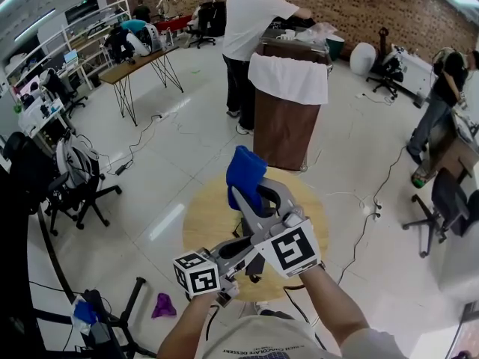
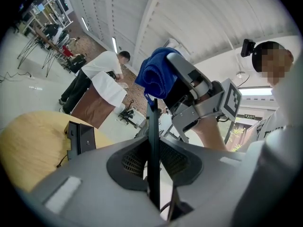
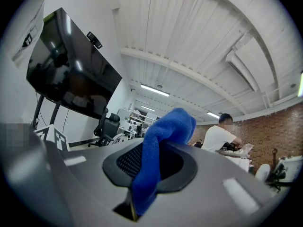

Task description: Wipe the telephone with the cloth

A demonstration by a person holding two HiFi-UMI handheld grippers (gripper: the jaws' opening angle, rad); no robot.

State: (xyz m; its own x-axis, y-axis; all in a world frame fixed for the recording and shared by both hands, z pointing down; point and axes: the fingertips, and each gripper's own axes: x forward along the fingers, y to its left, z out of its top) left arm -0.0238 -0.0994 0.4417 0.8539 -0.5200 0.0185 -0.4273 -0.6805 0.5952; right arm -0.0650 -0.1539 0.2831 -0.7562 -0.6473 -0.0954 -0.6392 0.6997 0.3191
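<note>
Grip on both items: bunched blue cloth in my right tool, thin black flat telephone in my left tool.
I see the right tool's jaws clamped on the cloth, which bulges past the tips. The left tool's jaws are nearly together, pressing the telephone edge-on between them. Both tools hang level above the round pale-wood bench. From the left gripper view the cloth sits close to the telephone's far edge; I can't judge contact.

Open floor btwn table & cabinet
</note>
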